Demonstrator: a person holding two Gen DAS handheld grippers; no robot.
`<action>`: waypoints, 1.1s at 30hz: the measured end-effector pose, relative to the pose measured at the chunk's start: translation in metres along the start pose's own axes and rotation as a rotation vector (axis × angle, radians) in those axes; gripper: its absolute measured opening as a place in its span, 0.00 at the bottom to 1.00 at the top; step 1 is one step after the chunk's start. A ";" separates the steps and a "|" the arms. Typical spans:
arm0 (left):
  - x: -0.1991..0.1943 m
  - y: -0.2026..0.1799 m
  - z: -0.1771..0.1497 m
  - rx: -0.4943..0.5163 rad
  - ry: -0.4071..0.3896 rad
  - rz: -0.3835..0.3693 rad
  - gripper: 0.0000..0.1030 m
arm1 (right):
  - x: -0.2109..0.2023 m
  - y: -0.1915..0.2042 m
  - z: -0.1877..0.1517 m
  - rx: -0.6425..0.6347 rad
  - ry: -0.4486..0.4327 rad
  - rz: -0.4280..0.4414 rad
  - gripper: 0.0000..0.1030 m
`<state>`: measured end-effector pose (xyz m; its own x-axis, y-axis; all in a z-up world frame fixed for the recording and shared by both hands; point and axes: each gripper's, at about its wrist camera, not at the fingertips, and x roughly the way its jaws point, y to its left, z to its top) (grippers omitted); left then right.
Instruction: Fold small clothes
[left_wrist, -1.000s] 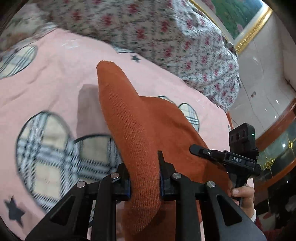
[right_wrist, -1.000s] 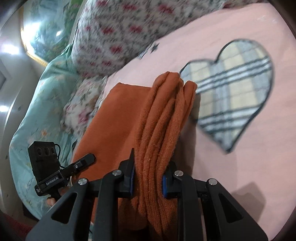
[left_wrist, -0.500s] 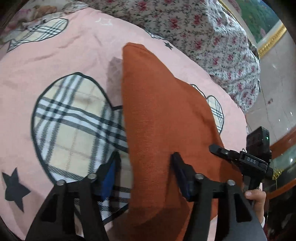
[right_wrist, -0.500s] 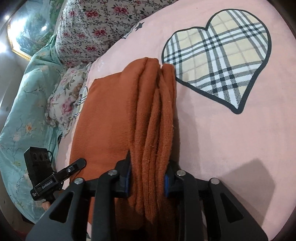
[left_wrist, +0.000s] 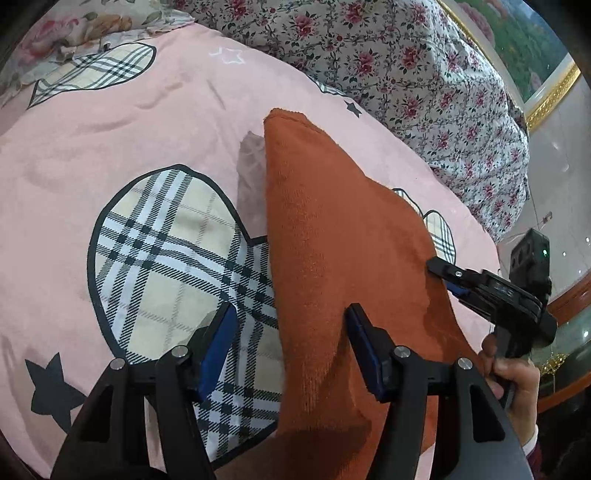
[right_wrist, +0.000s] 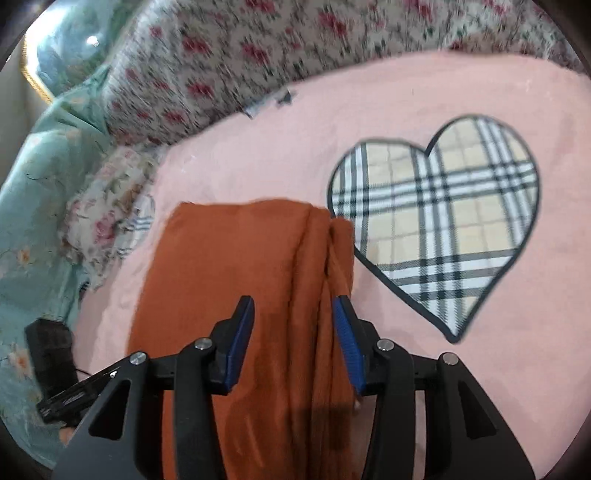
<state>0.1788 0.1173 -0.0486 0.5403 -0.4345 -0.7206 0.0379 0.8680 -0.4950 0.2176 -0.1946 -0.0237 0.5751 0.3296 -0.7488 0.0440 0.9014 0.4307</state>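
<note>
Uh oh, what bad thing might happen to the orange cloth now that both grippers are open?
1. The orange cloth has loose layers bunched along its right edge, so the fold may slump apart.
2. The right gripper and left gripper both have open jaws straddling the fabric; pulling away could snag and drag it.
3. The pink blanket looks soft, so pressing there may crease the fold.

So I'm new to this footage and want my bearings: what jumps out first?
The rust-orange garment lies folded on the pink bedspread, beside a big plaid heart. Both the left gripper and the right gripper stand open over the cloth. A floral quilt is heaped behind.
</note>
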 end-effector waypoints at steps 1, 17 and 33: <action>0.001 0.000 0.000 0.003 0.003 0.003 0.60 | 0.000 0.000 0.000 -0.004 0.000 -0.007 0.26; -0.008 -0.026 -0.014 0.149 0.031 0.074 0.60 | -0.019 -0.016 -0.007 0.055 -0.007 0.009 0.21; -0.052 -0.038 -0.132 0.354 -0.003 0.142 0.62 | -0.080 0.002 -0.121 -0.026 0.034 0.053 0.12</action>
<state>0.0382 0.0749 -0.0568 0.5635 -0.3037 -0.7682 0.2501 0.9490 -0.1918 0.0727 -0.1852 -0.0239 0.5481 0.3858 -0.7421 -0.0068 0.8893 0.4573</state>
